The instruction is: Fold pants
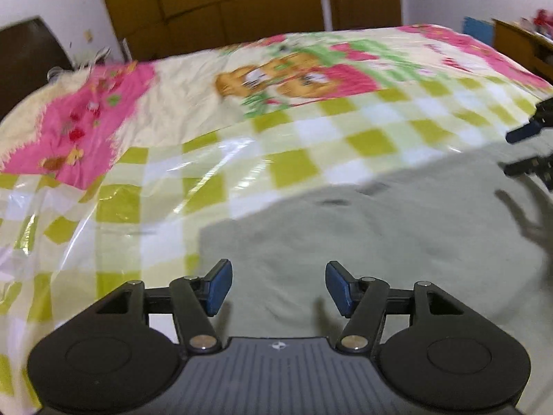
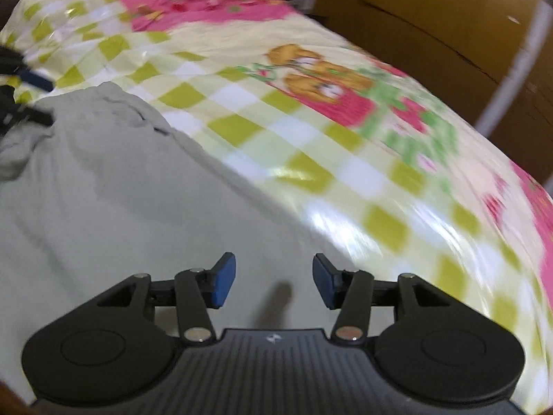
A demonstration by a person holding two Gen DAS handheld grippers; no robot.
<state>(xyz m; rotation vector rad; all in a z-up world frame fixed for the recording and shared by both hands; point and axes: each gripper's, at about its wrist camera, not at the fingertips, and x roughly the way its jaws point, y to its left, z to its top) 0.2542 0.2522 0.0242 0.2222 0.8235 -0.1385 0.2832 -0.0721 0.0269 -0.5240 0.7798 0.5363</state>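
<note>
Pale grey-green pants (image 1: 380, 235) lie spread on a bed with a checked yellow-green and pink cartoon sheet (image 1: 311, 131). My left gripper (image 1: 278, 287) is open and empty just above the pants near their left edge. My right gripper (image 2: 274, 285) is open and empty above the pants (image 2: 103, 190) near their right edge. The right gripper shows in the left wrist view at the far right (image 1: 528, 148), open. The left gripper shows at the far left of the right wrist view (image 2: 24, 93), over a bunched part of the pants.
A wooden wardrobe (image 1: 242, 3) stands behind the bed. A dark cabinet (image 1: 24, 55) is at the left and a wooden desk (image 1: 522, 48) at the right. The sheet (image 2: 345, 173) is covered with shiny clear plastic. Both views are motion-blurred.
</note>
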